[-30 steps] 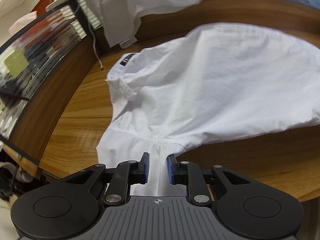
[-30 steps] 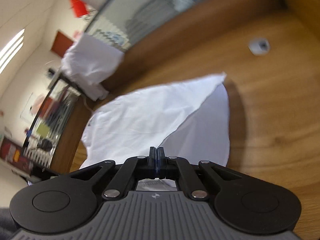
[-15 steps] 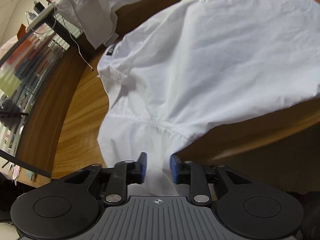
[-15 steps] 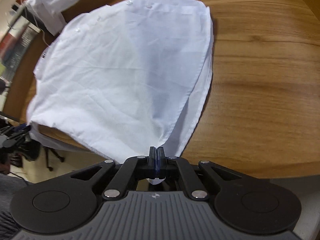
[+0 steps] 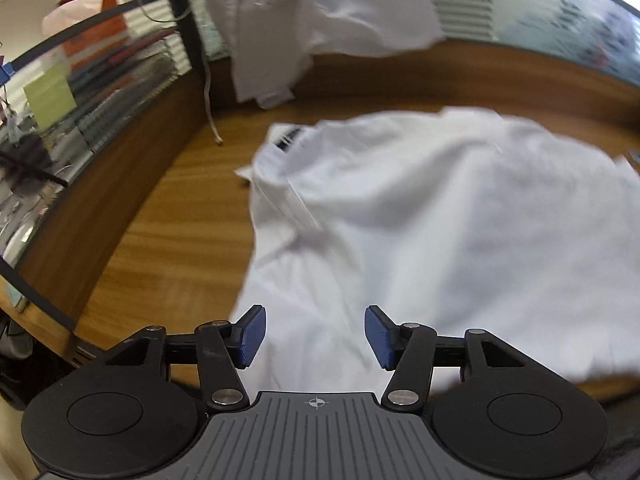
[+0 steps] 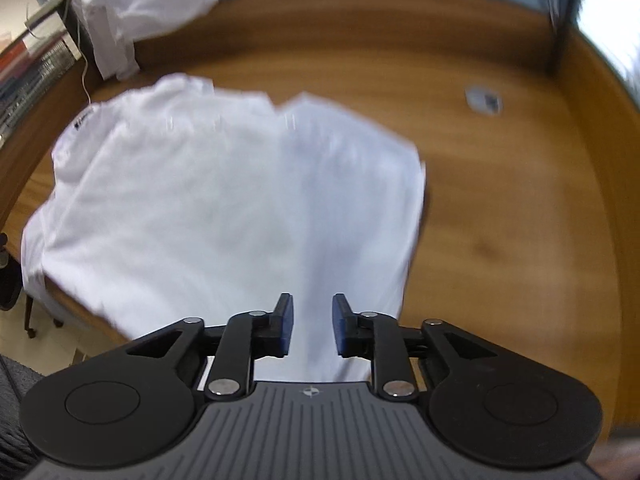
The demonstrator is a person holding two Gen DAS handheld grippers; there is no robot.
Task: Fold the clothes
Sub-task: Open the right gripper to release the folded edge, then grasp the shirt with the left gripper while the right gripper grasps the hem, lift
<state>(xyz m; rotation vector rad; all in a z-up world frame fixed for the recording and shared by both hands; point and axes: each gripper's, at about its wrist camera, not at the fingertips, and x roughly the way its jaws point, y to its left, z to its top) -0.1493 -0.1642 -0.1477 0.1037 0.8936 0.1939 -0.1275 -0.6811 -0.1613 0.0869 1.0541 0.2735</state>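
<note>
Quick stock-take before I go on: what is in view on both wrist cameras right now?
white shirt: 1, white, spread on the wooden table, near edge hanging off.
second white garment: 1, white, draped over the far table rim.
cord: 1, white, hanging at the far left.
round insert: 1, grey, set in the table, far right.
wooden table: 1, brown.
left gripper: 1, black with blue pads, open over the shirt.
right gripper: 1, same, open over the shirt.
</note>
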